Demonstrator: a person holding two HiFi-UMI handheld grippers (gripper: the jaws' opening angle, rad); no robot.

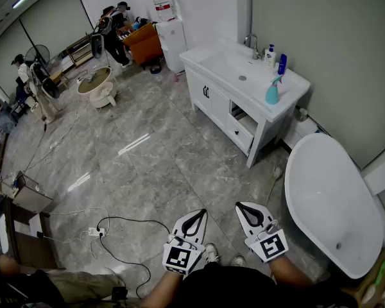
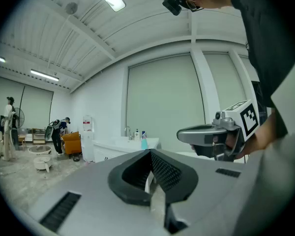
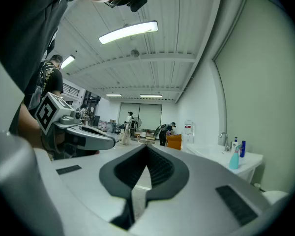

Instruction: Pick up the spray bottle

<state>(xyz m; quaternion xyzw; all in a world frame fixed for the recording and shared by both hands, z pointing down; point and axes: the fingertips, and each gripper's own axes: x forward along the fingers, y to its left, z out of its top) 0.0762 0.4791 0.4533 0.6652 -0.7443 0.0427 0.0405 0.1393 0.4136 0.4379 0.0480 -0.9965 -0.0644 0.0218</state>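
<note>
The teal spray bottle (image 1: 272, 92) stands upright on the front right corner of the white vanity (image 1: 208, 59), far ahead of both grippers. It shows small in the left gripper view (image 2: 144, 143) and at the right of the right gripper view (image 3: 234, 160). My left gripper (image 1: 202, 212) and right gripper (image 1: 239, 205) are held side by side close to my body, above the floor. Each has its jaws together with nothing between them, as seen along the left gripper (image 2: 150, 154) and the right gripper (image 3: 146, 149).
A white bathtub (image 1: 330, 204) lies to the right of the vanity. A white pump bottle (image 1: 269, 55) and a blue bottle (image 1: 282, 63) stand behind the spray bottle by the tap. A power strip (image 1: 96, 231) and cables lie on the tiled floor at left. People stand far back.
</note>
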